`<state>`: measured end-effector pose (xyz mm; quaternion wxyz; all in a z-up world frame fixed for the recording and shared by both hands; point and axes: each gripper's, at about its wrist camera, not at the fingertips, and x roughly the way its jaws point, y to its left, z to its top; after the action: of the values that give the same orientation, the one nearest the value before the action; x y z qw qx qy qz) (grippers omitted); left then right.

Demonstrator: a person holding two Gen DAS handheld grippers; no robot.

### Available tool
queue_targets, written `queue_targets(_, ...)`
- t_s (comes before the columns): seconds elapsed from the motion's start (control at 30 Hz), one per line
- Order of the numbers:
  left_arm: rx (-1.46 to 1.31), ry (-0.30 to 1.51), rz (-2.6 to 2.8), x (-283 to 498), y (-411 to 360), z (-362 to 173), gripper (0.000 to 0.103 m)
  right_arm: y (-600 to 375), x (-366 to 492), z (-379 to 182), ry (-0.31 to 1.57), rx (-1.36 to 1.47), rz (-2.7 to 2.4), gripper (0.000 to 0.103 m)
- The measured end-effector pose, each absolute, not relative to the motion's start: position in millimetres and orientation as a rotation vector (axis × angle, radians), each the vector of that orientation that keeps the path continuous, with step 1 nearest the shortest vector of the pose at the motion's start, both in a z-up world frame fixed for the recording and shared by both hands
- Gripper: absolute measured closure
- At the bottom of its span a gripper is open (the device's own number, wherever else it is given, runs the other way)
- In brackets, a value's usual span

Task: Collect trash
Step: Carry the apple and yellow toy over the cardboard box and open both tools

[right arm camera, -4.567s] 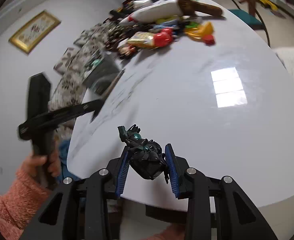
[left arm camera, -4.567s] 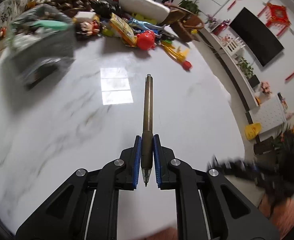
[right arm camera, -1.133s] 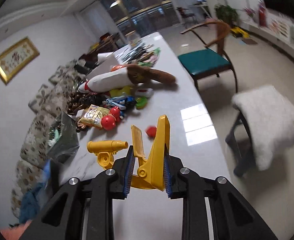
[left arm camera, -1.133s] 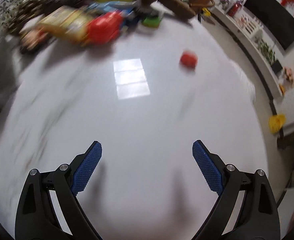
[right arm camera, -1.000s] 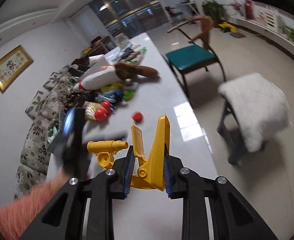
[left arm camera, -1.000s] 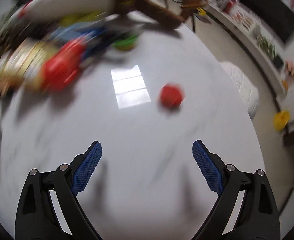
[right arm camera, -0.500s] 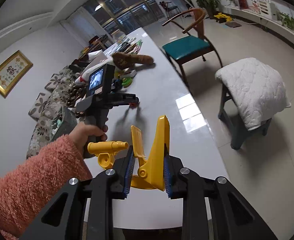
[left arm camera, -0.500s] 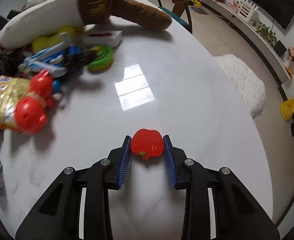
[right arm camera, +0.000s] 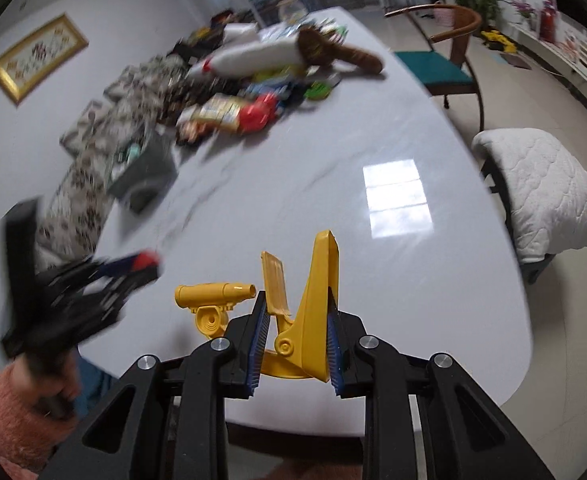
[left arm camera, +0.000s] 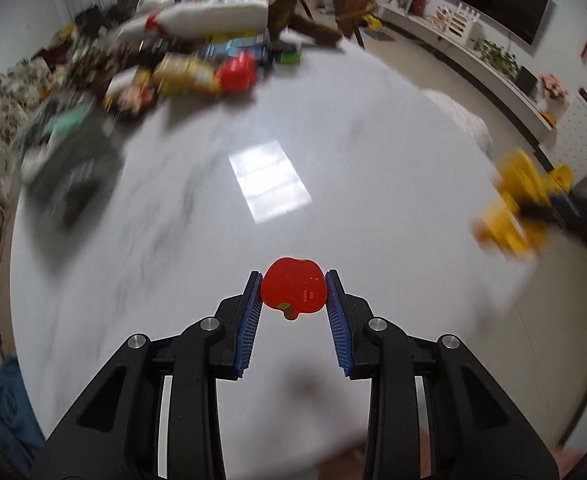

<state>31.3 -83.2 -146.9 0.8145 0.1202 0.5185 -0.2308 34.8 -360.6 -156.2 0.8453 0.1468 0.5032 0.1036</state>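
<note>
Red apple-shaped toy (left arm camera: 293, 289), flat, glossy and plastic-looking with a small stem nub at its lower edge, sits clamped between the ribbed blue pads (left arm camera: 250, 320) of the left gripper (left arm camera: 293, 300), near their tips, above the white marble-patterned table (left arm camera: 213, 208). From the right wrist view this same left gripper (right arm camera: 133, 268) appears blurred at the table's left edge, a spot of red at its tip, gripped by a hand (right arm camera: 41, 384) in a fuzzy salmon-pink sleeve (right arm camera: 5, 424). Pinched in the right gripper (right arm camera: 295, 320) is a yellow plastic toy (right arm camera: 313, 304): hard, smooth, with a tall wedge-shaped arm squeezed between the blue pads, a thinner flat flap beside it, and a small tube on a round ribbed base sticking out to the left. In the left wrist view that yellow toy (left arm camera: 521, 204) shows as a smear at the right. At the far end of the polished tabletop lies a heap of clutter (right arm camera: 253, 96), including a long white plush with a brown furry end, crinkly snack packets and a red round toy. A dark bag-like container (right arm camera: 141, 176) stands by the table's left edge. A quilted white stool (right arm camera: 541, 188) and a wooden chair with a teal seat (right arm camera: 437, 72) stand beside the table.
</note>
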Motion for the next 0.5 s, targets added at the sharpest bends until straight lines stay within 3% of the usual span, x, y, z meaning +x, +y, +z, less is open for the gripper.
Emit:
queue_targets(0.23,0.297,1.266,-0.56,-78.3,-28.8,-185.5,0.071,-291.8,-31.9,-183.8,1.228,0.208,0.291,0.077)
queue_targets(0.5,0.255,1.531,-0.57,-131.9,-5.3,-318.6,0.071,-238.5,-103.1,-273.5,1.442,0.135,0.271,0.077)
